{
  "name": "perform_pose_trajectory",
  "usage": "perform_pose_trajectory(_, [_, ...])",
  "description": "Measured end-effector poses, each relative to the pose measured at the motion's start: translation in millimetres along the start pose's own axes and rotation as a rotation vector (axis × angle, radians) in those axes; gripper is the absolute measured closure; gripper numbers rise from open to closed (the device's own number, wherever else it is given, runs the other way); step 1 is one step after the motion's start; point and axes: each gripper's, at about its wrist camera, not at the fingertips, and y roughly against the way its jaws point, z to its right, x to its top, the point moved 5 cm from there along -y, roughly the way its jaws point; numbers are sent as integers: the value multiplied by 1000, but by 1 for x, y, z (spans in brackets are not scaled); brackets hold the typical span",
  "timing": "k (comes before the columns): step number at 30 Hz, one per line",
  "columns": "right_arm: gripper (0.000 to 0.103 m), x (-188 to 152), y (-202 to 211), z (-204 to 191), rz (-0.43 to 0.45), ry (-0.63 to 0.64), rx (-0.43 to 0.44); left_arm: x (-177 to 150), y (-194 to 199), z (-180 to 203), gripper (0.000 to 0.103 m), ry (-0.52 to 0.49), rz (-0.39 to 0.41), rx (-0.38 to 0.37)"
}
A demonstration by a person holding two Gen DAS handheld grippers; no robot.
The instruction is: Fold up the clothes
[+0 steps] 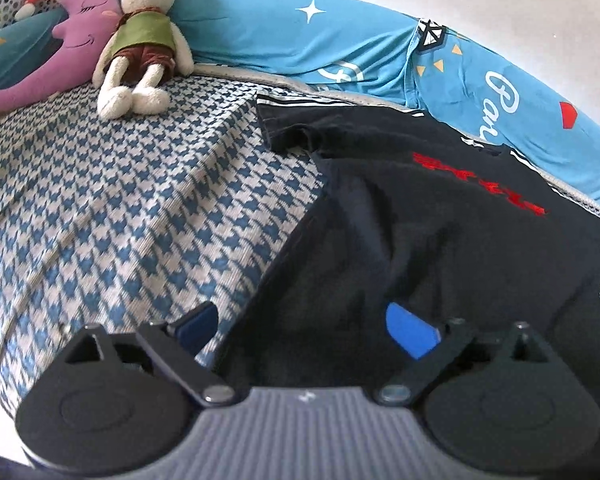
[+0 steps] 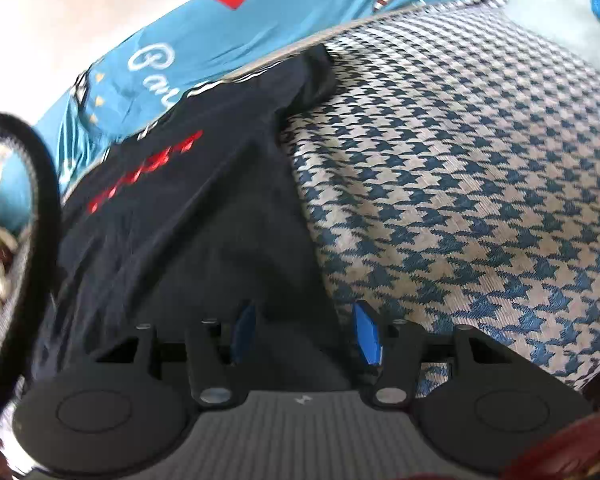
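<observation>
While both grippers hang low over the bed w/ jaws spread wide and nothing held, a black T-shirt (image 1: pixel 440 216) w/ red lettering lies flat on the blue-and-white houndstooth bedspread (image 1: pixel 120 200), its top edge by the bed's far edge. Left gripper (image 1: pixel 306 330) straddles the shirt's left hem edge; right gripper (image 2: pixel 306 332) straddles the right. Along the far edge: blue pillow (image 1: pixel 340 40), stuffed rabbit (image 1: pixel 144 40), purple plush (image 1: pixel 60 56).

Red lettering (image 2: pixel 146 176) on black shirt (image 2: pixel 204 240): blurred, unreadable.
</observation>
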Motion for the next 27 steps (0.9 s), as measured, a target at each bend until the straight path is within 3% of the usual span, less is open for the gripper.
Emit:
perform_pose_trajectory(2, [53,-3,-1,-6,9,50,-24,-3,2,-2,8,7,-3,3])
perform_pose_trajectory(4, [64,-6,-3,-11,18,100,-54,-7,3,-5,8,13,-6,7])
perform_pose_trajectory(6, [83,-8,-3,-15,26,141,-73,-10,5,-6,8,20,-9,11])
perform_pose_trajectory(9, [95,-10,-1,-12,38,103,-62,-13,6,-9,7,26,-14,16])
perform_pose_trajectory(13, [98,-10,13,-6,94,51,-73,-17,9,-13,7,34,-14,25])
perform_pose_trajectory(19, [99,-12,40,10,206,-2,-162,-20,15,-18,7,42,-12,33])
perform_pose_trajectory(23, [99,-12,31,18,166,1,-267,-22,19,-21,5,45,-10,40])
perform_pose_trajectory(25, [95,-13,28,15,156,11,-270,-23,20,-23,5,44,-11,43])
perform_pose_trajectory(27, [83,-15,28,6,160,30,-228,-24,22,-24,5,43,-12,43])
